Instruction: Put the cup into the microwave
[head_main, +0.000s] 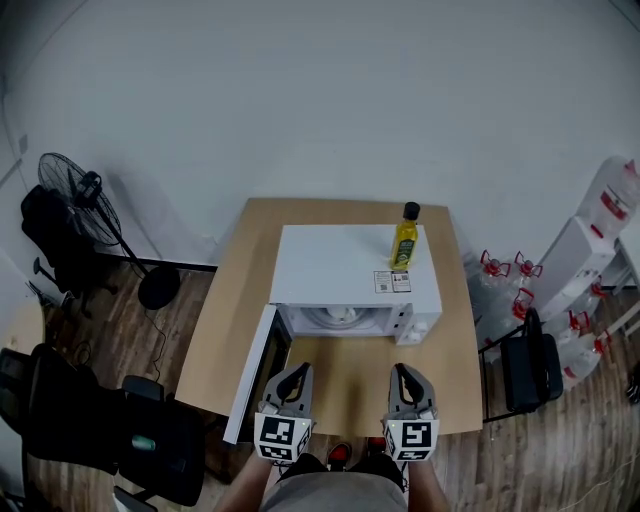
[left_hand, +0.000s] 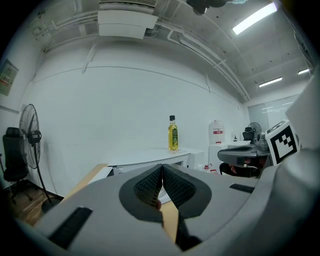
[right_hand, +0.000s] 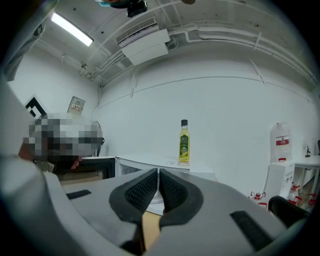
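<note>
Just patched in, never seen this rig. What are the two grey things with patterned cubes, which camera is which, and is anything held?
No robot: a person holds a two-jaw gripper in each hand, left gripper and right gripper; the cubes belong to them. The top-down picture comes from a camera on the person's head; the other two cameras ride on the grippers, looking along their jaws. On the table stands a white microwave, door open, an oil bottle on top. Inside sits something white; whether it is the cup I can't tell. Both grippers are shut on nothing.
</note>
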